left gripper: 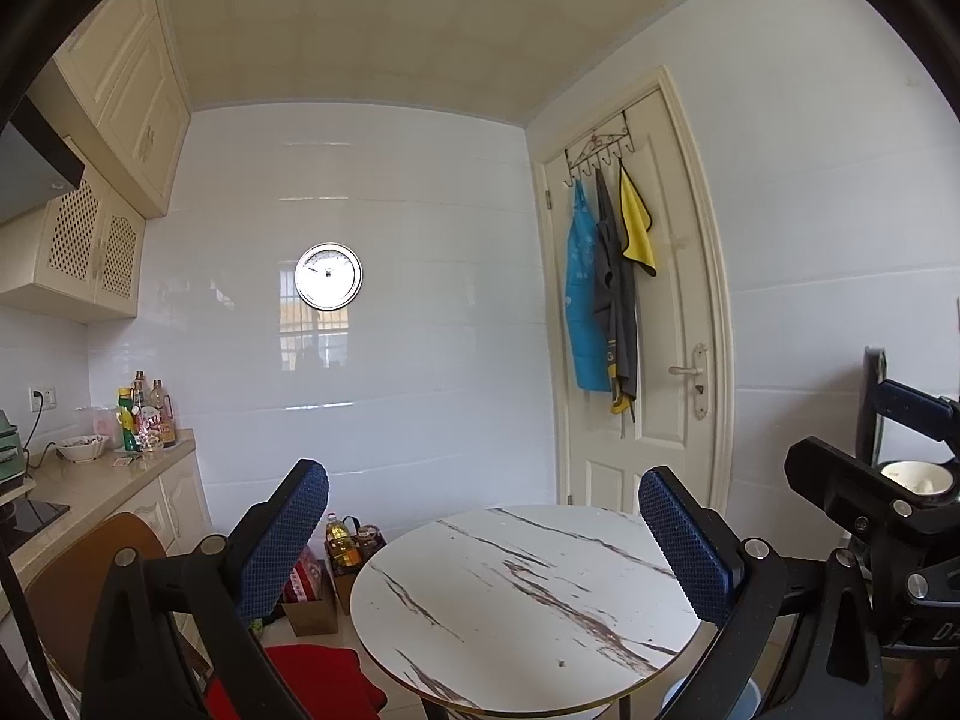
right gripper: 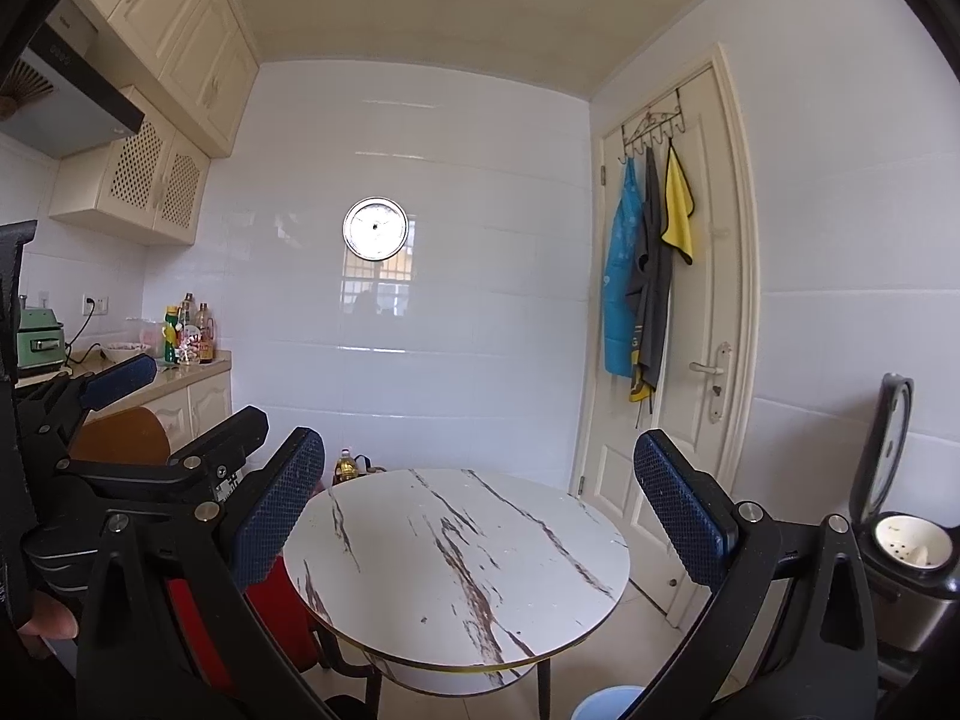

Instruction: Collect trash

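Observation:
A round white marble-pattern table (left gripper: pixel 522 600) stands in front of me; it also shows in the right wrist view (right gripper: pixel 456 564). I see no trash on its top. My left gripper (left gripper: pixel 480 516) is open and empty, held above the table's near edge. My right gripper (right gripper: pixel 474 480) is open and empty, also above the table. The left gripper shows at the left of the right wrist view (right gripper: pixel 180 414), and the right gripper shows at the right edge of the left wrist view (left gripper: pixel 870 480). A black pedal bin (right gripper: pixel 912 546) with its lid up stands at the right.
A chair with a red cushion (left gripper: pixel 312 678) stands left of the table. A kitchen counter (left gripper: pixel 90 480) with bottles and a bowl is at the left. Oil bottles and a cardboard box (left gripper: pixel 318 600) sit on the floor by the wall. A closed door (left gripper: pixel 636 324) with hanging cloths is behind. A blue bucket (right gripper: pixel 606 705) sits below the table.

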Demonstrator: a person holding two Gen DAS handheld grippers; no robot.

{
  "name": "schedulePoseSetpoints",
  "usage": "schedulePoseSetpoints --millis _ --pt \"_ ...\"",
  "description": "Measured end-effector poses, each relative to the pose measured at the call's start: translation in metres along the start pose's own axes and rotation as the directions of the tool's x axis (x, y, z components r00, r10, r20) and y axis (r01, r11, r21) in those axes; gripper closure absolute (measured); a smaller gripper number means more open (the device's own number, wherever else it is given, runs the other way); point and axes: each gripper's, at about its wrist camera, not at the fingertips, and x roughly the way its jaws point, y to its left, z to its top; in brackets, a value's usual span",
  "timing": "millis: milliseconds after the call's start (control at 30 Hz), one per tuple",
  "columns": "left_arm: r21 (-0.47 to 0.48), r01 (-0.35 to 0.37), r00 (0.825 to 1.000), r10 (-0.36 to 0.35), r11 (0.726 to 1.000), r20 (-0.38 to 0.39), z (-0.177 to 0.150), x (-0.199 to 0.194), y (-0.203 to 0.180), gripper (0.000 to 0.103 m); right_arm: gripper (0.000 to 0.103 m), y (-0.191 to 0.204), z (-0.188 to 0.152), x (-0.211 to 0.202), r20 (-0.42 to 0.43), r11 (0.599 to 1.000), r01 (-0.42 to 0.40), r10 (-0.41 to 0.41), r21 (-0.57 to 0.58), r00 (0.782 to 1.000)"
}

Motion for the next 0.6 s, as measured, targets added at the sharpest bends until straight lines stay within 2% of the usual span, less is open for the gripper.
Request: schedulePoseSetpoints --millis 600 --pt "0.002 -0.011 1.0 0.011 1.0 -0.002 -0.006 0.0065 -0.0085 0.0 0.0 -0.0014 -0.0006 -0.003 -0.005 1.0 0.008 -0.008 0.003 1.0"
